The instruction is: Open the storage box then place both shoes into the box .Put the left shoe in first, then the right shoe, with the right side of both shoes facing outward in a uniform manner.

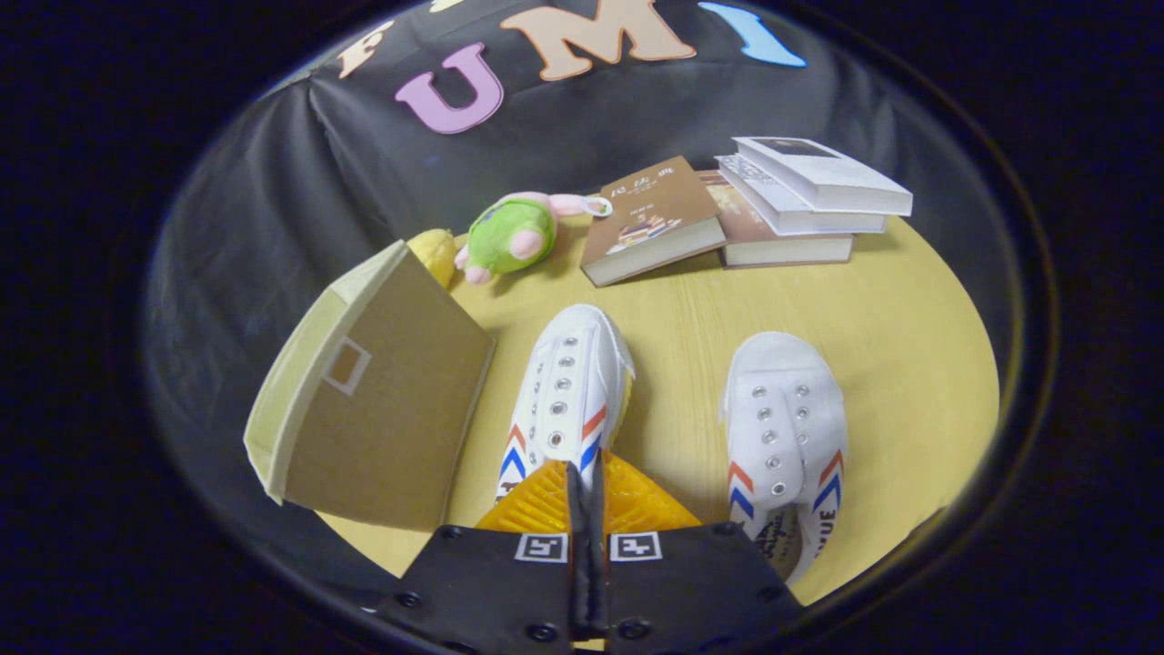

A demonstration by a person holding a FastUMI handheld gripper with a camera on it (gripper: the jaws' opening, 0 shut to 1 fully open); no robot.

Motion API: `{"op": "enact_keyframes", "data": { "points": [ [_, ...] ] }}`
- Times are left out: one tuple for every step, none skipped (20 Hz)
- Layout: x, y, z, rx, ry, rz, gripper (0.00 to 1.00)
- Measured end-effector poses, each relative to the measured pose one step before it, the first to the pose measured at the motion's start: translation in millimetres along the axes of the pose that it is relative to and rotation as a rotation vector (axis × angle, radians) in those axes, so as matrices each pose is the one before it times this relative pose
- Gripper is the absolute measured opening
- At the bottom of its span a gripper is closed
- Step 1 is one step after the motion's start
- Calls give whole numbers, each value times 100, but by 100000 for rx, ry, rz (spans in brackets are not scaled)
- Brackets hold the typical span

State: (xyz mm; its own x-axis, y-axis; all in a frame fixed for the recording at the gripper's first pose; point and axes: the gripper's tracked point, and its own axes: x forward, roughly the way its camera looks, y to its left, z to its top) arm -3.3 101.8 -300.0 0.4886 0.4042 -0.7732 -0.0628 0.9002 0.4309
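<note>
Clear lane between the two shoes, clutter along the back

The tongs (587, 473), pressed together with nothing between them, sit over the heel of the left shoe (566, 400). Bare desk (682, 382) runs open between that shoe and the right shoe (787, 428), up to the books (727, 214). The closed cardboard storage box (382, 391) blocks the left side, nearly touching the left shoe. A green plush toy (509, 236) and a yellow object (435, 253) stand behind the box.

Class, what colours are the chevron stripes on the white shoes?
Red and blue, on the left shoe and right shoe; gripper view.
</note>
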Motion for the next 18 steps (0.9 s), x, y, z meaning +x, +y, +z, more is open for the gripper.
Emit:
{"op": "enact_keyframes", "data": {
  "points": [
    [-427, 587, 460, 2504, -667, 1410, 3],
    [-440, 627, 747, 1560, -1381, 1242, 3],
    [-457, 676, 596, 479, -1791, 953, 3],
    [-534, 662, 587, 293, -1090, 887, 3],
    [-401, 694, 843, 211, -2079, 1166, 3],
    [-479, 948, 602, 511, -1795, 1231, 3],
    [-349, 1046, 741, 846, -1331, 1550, 3],
    [-395, 1073, 624, 794, -869, 2019, 3],
    [-370, 1128, 683, 903, -1632, 1531, 3],
    [-158, 1120, 348, 83, -163, 1524, 3],
    [-130, 1039, 511, -197, -1035, 1379, 3],
    [-77, 1011, 413, -583, -1321, 972, 3],
    [160, 1053, 292, -981, 277, 1090, 3],
    [-153, 1108, 125, -331, -632, 1204, 3],
    [104, 1018, 139, -1293, -502, 868, 3],
    [36, 1046, 126, -802, 175, 1040, 3],
    [245, 848, 193, -845, -781, 1118, 3],
    [116, 1015, 99, -671, -662, 792, 3]
  ]
}}
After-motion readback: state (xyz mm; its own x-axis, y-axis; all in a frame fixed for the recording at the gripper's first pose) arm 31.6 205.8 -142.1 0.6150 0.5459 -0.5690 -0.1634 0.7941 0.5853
